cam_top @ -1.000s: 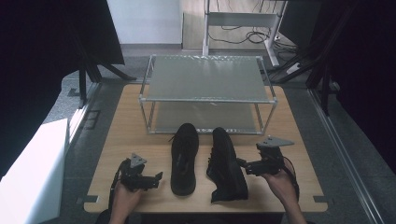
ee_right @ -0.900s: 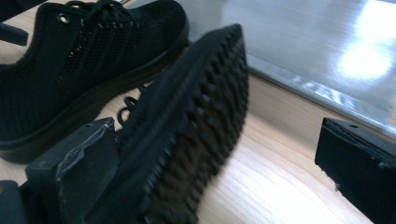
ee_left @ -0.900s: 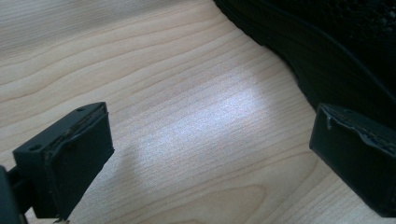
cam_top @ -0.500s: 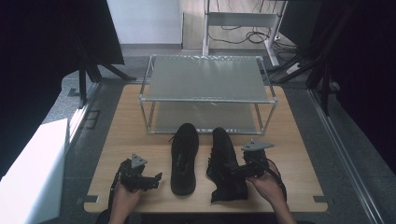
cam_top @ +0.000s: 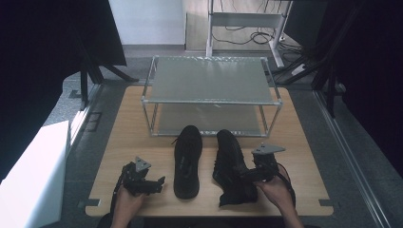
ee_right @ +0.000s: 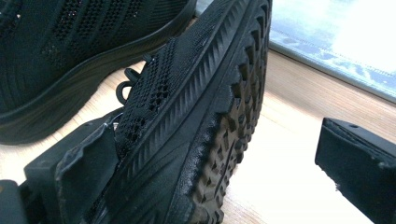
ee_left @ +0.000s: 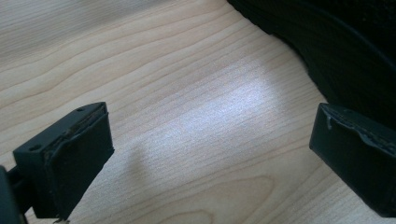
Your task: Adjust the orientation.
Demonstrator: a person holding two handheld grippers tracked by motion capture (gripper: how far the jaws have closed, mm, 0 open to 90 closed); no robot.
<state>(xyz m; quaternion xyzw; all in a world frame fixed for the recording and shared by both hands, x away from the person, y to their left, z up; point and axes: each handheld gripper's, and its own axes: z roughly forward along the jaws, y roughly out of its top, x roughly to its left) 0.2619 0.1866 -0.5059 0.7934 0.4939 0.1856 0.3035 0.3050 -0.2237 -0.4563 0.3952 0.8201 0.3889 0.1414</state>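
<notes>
The right shoe, tipped on its side on the table before the rack, looks light with a soft mesh upper and stiff lugged sole, so the right gripper, jaws spread around its heel, should pinch the sole edge, while the left gripper gapes empty.

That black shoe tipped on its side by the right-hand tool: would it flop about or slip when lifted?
The tilted shoe has a knit mesh upper, so it will probably give under a squeeze. Its thick lugged sole looks stiffer and grippy, so it is unlikely to slip. Already leaning between the open right gripper jaws, it could easily topple flat onto the table.
</notes>
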